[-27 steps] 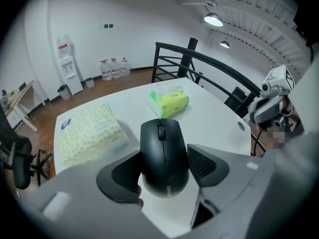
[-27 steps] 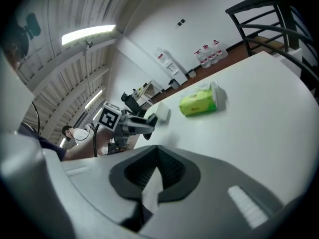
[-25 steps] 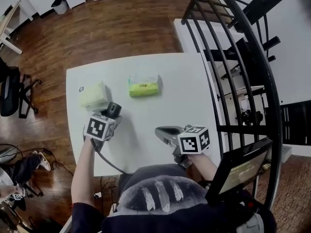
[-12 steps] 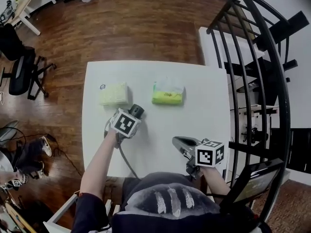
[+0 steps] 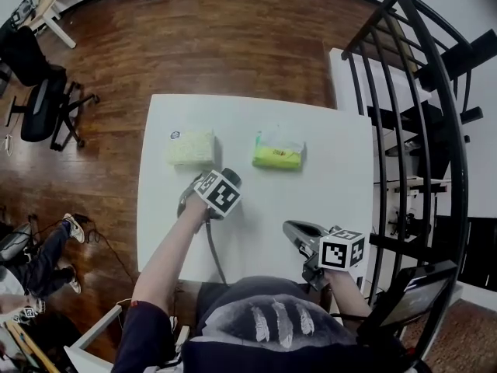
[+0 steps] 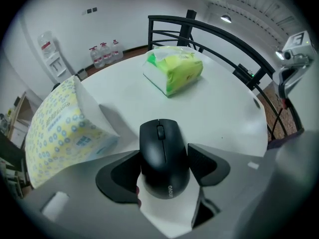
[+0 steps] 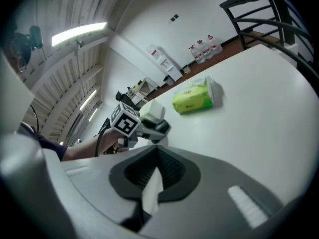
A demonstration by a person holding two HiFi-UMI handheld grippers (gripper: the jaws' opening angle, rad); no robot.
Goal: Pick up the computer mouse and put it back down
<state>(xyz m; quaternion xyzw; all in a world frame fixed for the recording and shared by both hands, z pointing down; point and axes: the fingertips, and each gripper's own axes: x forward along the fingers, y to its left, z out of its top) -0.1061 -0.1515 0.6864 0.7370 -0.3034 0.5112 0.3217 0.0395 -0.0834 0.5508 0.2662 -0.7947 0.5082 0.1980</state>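
left gripper [image 6: 163, 159] jaws clamp mouse [image 6: 159, 138] | right gripper [image 7: 155, 156] jaws together

You're in an office-like workroom: a white table [image 5: 326, 169] on a dark wood floor [image 5: 256, 45], a black swivel chair [image 5: 39, 103] to your left, water bottles [image 6: 103, 54] along the white wall, strip lights [image 7: 79, 32] overhead, and a black metal railing [image 5: 435, 130] beside you.
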